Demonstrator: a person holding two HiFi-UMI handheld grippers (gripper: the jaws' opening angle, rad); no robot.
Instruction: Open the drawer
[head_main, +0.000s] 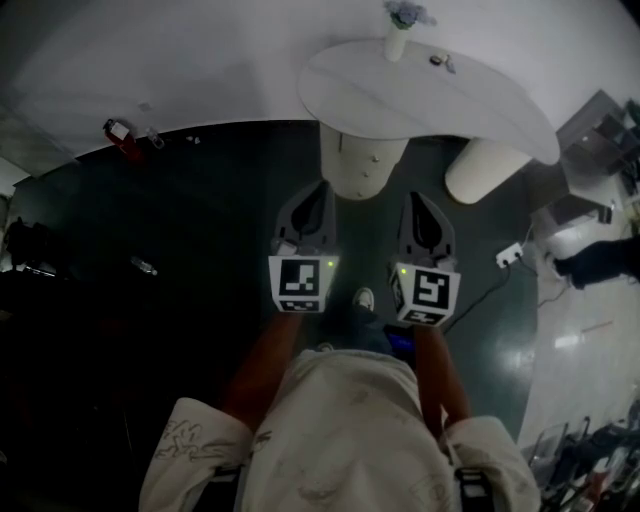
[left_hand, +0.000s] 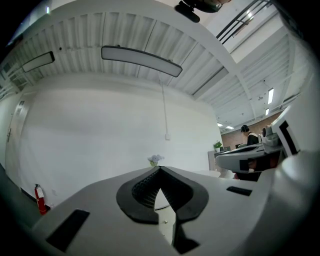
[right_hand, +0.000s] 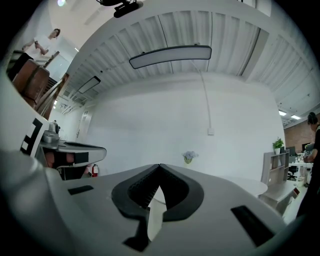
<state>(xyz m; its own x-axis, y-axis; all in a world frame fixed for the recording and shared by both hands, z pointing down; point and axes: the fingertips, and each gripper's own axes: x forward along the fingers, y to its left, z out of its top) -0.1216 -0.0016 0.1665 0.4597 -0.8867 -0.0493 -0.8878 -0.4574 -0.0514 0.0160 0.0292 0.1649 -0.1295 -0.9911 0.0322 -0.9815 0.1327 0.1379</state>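
Closed, empty left gripper (head_main: 321, 187) and right gripper (head_main: 416, 199) face the white cylindrical drawer pedestal (head_main: 362, 160).
Head view: pedestal stands far, under white oval table (head_main: 470, 95), grippers near, apart from it. Left gripper view: jaws together, nothing between. Right gripper view: same.

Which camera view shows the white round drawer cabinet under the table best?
The head view: the white round drawer cabinet shows its front and knobs below the white tabletop. The gripper views show only a pale sliver behind the left tongs and right tongs.
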